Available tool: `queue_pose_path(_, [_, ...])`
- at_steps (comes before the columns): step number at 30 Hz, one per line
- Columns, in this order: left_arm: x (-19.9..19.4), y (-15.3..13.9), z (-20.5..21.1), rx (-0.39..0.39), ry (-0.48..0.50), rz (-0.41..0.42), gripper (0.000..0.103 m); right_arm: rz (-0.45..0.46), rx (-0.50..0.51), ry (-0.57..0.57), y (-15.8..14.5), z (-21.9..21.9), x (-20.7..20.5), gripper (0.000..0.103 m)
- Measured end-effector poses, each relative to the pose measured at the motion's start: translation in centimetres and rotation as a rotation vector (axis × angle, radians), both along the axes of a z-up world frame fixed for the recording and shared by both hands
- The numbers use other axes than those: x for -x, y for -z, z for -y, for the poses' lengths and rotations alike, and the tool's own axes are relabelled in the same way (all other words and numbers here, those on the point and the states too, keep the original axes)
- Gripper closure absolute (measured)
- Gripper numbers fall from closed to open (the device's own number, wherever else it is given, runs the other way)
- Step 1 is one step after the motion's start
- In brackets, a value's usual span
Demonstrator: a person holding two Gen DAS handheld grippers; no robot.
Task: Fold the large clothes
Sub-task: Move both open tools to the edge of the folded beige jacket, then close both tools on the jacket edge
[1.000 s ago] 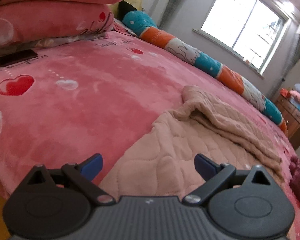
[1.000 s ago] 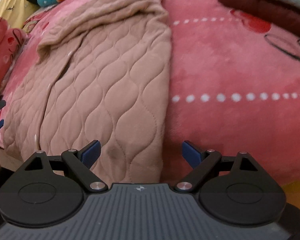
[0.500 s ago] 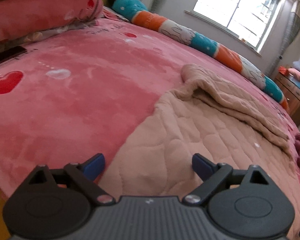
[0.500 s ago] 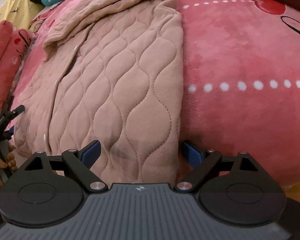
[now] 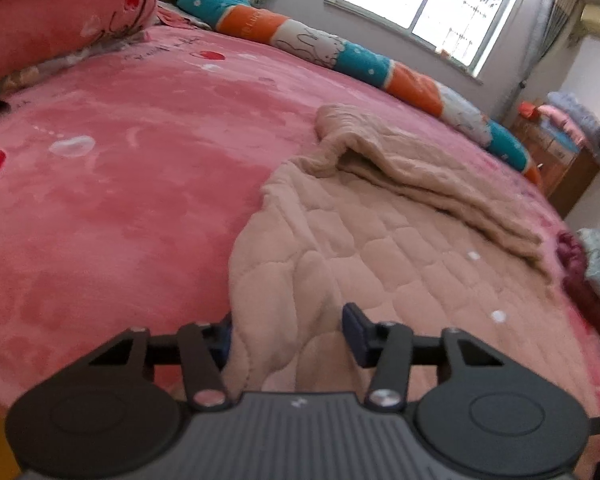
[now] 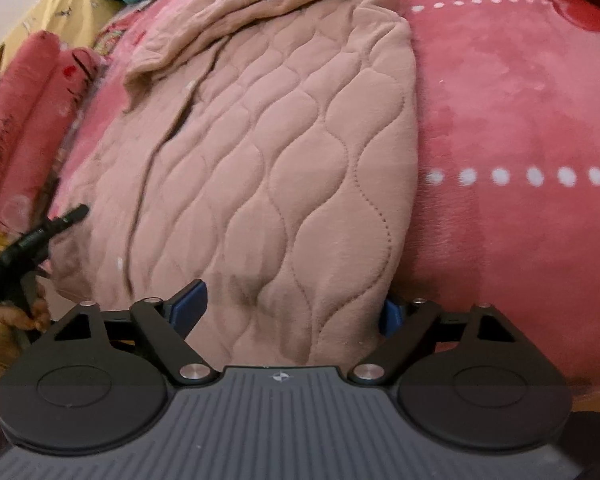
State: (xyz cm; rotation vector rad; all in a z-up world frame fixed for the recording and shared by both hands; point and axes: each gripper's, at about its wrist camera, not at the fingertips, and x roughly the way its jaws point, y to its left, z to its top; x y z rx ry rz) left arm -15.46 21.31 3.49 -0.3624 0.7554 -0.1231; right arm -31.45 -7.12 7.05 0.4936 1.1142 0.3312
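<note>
A large beige quilted garment (image 5: 400,248) lies spread on the pink bed, its far part folded into a bunched ridge. My left gripper (image 5: 288,334) straddles the garment's near left hem corner; its jaws have narrowed around the cloth, with a gap still between them. My right gripper (image 6: 292,306) is open, with the garment's (image 6: 268,168) near right hem corner between its blue pads. The left gripper (image 6: 28,240) shows at the left edge of the right wrist view.
The pink heart-print bedspread (image 5: 120,200) covers the bed. Pink pillows (image 5: 52,20) are stacked at the far left. A long teal, orange and white bolster (image 5: 340,52) runs along the far side. Dark red and pale folded cloth (image 5: 588,276) lies at the right. A wooden cabinet (image 5: 568,168) stands beyond.
Both grippers moved forward onto the garment's near hem. The left jaws narrowed around the left corner; the right jaws stayed open with the cloth now between them.
</note>
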Motion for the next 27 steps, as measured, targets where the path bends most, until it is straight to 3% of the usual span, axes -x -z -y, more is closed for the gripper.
queue_pose_path(2, [-0.1,0.0,-0.1,0.039,0.025,0.004,0.052,0.012,-0.039,0.006,-0.1,0.3,0.2,0.007])
queue_pose_path(5, [-0.3,0.2,0.7,-0.001,0.047,-0.006,0.045,0.015,-0.061,0.018,-0.1,0.4,0.1,0.010])
queue_pose_path(9, [-0.5,0.1,1.9,-0.071,0.080,-0.017,0.040,0.029,-0.008,-0.009,-0.3,-0.4,0.2,0.014])
queue_pose_path(11, [-0.6,0.1,1.9,-0.067,0.079,-0.018,0.043,0.036,0.020,-0.031,-0.3,-0.8,0.2,0.018])
queue_pose_path(13, [-0.5,0.0,1.4,-0.059,0.072,-0.021,0.056,0.039,0.024,-0.037,-0.3,-0.6,0.2,0.026])
queue_pose_path(16, [-0.3,-0.2,1.1,-0.035,0.064,-0.018,0.074,0.045,-0.006,-0.005,-0.2,0.0,0.2,0.053])
queue_pose_path(22, [0.0,-1.5,1.0,0.015,0.090,0.028,0.081,0.080,-0.075,0.005,-0.6,0.5,0.2,0.067])
queue_pose_path(27, [-0.2,-2.3,0.3,0.142,0.077,0.049,0.082,0.079,-0.294,0.057,-0.2,2.8,-0.1,0.072])
